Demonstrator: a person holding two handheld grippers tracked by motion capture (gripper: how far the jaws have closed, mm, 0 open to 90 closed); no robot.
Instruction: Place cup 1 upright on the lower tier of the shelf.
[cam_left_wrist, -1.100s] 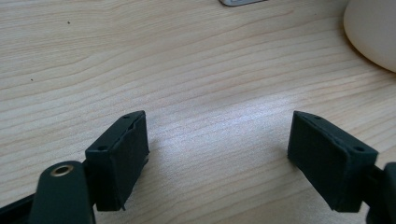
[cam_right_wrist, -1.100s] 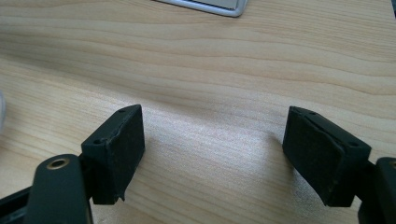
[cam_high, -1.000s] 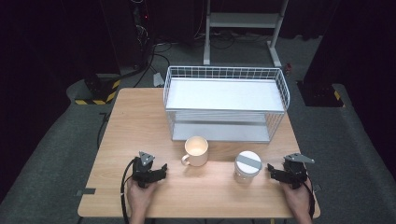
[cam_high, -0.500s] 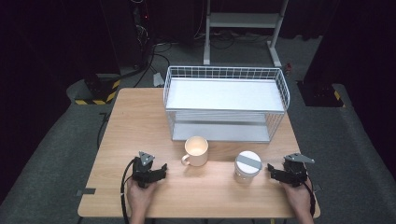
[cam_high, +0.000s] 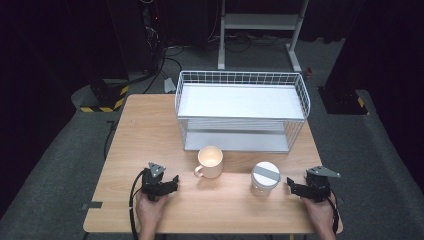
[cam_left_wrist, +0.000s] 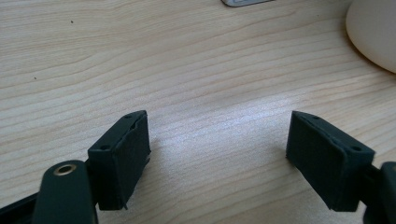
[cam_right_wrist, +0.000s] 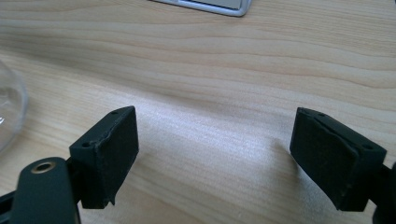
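A cream mug (cam_high: 210, 161) stands on the wooden table (cam_high: 150, 130), its handle turned to the front left. To its right stands a glass jar (cam_high: 264, 177) with a grey lid. My left gripper (cam_high: 172, 182) lies low on the table, left of the mug, open, with only bare wood between its jaws (cam_left_wrist: 218, 154); the mug's side (cam_left_wrist: 373, 32) sits at the upper right of the left gripper view. My right gripper (cam_high: 291, 186) rests right of the jar. Its jaws have just been opening and hold nothing (cam_right_wrist: 217, 156); the jar's glass (cam_right_wrist: 9, 112) shows at the left.
A white wire rack (cam_high: 240, 75) with two shelves fills the back half of the table, right behind the mug and jar. Dark floor, cables and a white stand lie beyond the table's far edge.
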